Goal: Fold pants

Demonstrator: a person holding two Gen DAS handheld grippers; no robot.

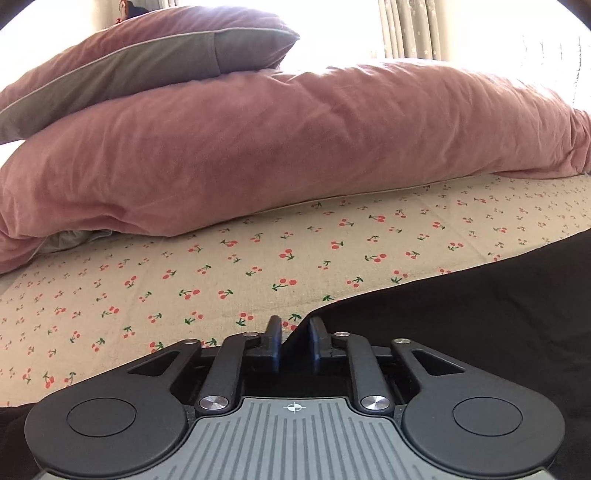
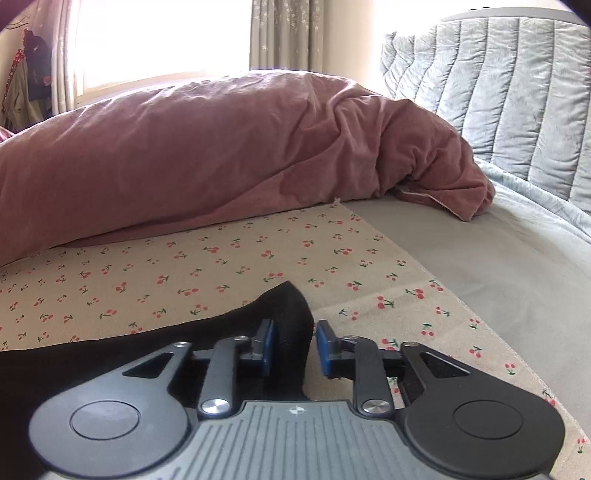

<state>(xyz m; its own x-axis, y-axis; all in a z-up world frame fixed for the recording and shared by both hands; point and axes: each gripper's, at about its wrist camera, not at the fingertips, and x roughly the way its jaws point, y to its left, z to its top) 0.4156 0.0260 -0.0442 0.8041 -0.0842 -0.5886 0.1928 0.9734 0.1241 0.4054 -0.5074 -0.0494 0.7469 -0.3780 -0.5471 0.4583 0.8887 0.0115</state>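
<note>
The black pants (image 1: 461,314) lie on the cherry-print sheet (image 1: 221,266). In the left wrist view they fill the lower right, and their edge runs between the fingers of my left gripper (image 1: 294,341), which is shut on that edge. In the right wrist view a corner of the pants (image 2: 288,317) stands up between the blue pads of my right gripper (image 2: 295,345), which is shut on it. The rest of the pants spreads to the left, partly hidden under the gripper body.
A bulky pink duvet (image 1: 258,147) lies across the back of the bed, with a pink-and-grey pillow (image 1: 147,55) on top. A grey sheet (image 2: 498,266) and a quilted pale blue blanket (image 2: 498,92) are at the right. Curtains (image 2: 288,33) hang behind.
</note>
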